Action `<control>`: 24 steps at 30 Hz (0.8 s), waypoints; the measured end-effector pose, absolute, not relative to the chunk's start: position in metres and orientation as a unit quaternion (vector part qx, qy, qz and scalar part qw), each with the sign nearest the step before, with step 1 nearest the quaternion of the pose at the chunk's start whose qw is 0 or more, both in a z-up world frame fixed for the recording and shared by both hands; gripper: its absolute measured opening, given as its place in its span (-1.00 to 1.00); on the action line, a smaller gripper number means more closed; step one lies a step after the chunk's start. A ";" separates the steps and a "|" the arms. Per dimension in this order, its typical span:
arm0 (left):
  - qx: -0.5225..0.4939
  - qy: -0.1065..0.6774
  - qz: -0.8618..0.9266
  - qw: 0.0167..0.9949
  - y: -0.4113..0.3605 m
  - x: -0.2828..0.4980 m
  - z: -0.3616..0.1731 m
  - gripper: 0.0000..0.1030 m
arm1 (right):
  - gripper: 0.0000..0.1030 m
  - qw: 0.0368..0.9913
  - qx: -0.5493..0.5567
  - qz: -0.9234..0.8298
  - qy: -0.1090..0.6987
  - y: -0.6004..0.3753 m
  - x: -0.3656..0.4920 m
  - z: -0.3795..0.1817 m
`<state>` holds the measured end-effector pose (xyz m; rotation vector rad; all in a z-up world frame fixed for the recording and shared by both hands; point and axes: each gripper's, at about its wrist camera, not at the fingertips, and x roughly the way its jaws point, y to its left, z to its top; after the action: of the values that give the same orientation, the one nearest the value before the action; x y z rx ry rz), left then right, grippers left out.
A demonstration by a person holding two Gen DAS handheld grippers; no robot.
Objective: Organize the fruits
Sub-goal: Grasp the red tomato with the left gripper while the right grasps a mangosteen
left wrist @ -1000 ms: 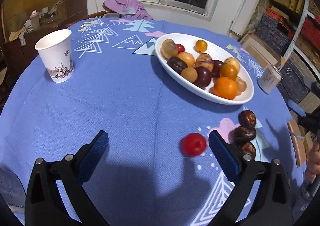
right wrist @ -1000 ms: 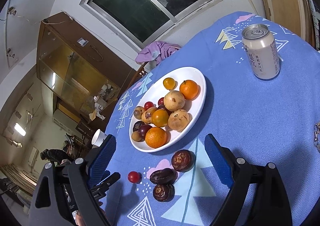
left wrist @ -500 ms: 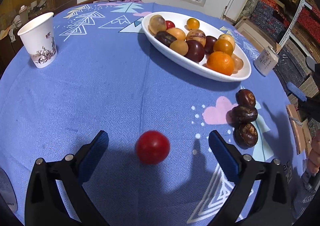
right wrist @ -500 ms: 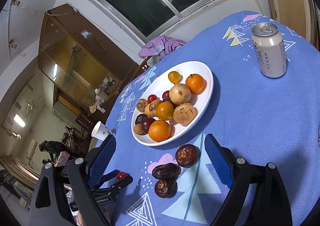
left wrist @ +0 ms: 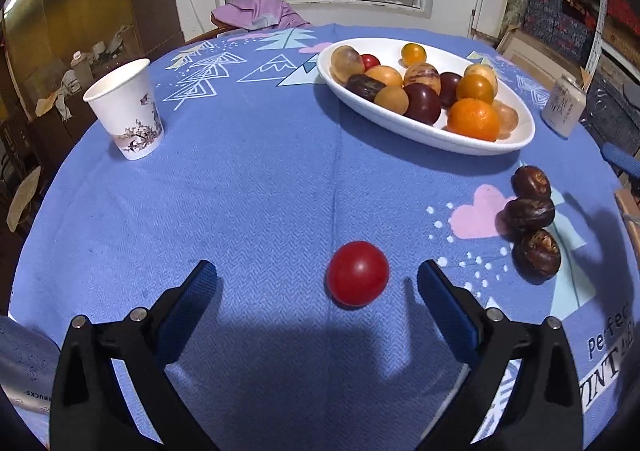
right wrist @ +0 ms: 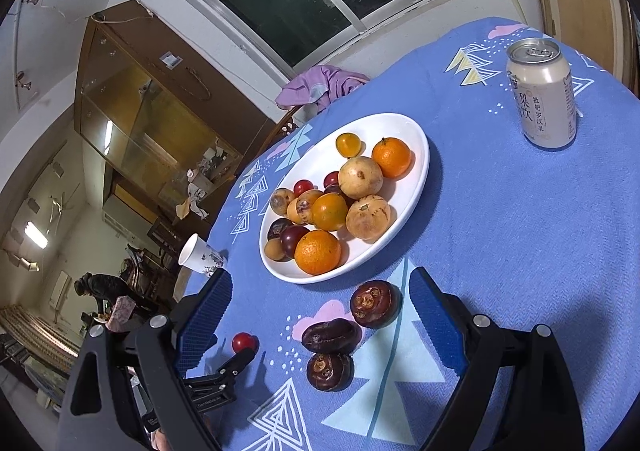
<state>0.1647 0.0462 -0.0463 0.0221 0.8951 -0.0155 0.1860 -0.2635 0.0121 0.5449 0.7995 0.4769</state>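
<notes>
A small red tomato lies on the blue tablecloth between the wide-apart blue pads of my left gripper, nearer the right pad, untouched. The tomato also shows in the right wrist view beside the left gripper's finger. A white oval dish full of oranges, plums and other fruit sits at the far right. Three dark brown water chestnuts lie in a cluster in front of it. My right gripper stands open above those chestnuts, holding nothing, with the dish beyond.
A paper cup stands at the left of the table. A pale drink can stands at the far right. A purple cloth hangs over a chair behind the table. A person bends over far off in the room.
The left wrist view has tilted up and shifted: the tomato now sits nearer the right pad than half a second ago. In the right wrist view the chestnuts have come closer between the fingers.
</notes>
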 end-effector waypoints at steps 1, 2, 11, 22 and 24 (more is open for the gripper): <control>0.007 0.436 -0.012 0.900 0.046 0.165 -0.048 0.91 | 0.77 0.859 0.257 0.227 0.382 -0.262 0.186 0.011; -0.001 0.442 -0.017 0.897 0.047 0.166 -0.050 0.91 | 0.77 0.859 0.255 0.226 0.383 -0.262 0.186 0.010; 0.016 0.435 -0.033 0.900 0.039 0.160 -0.052 0.21 | 0.77 0.859 0.246 0.226 0.389 -0.258 0.184 0.007; 0.022 0.427 -0.048 0.903 0.036 0.161 -0.050 -0.40 | 0.77 0.870 0.196 0.230 0.390 -0.237 0.178 0.008; 0.025 0.425 -0.047 0.904 0.034 0.160 -0.049 -0.41 | 0.77 0.872 0.186 0.232 0.390 -0.233 0.176 0.008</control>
<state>0.1604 0.0344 -0.0492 0.0522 0.8779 -0.0964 0.1762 -0.2333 0.0082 0.3891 0.8151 0.4845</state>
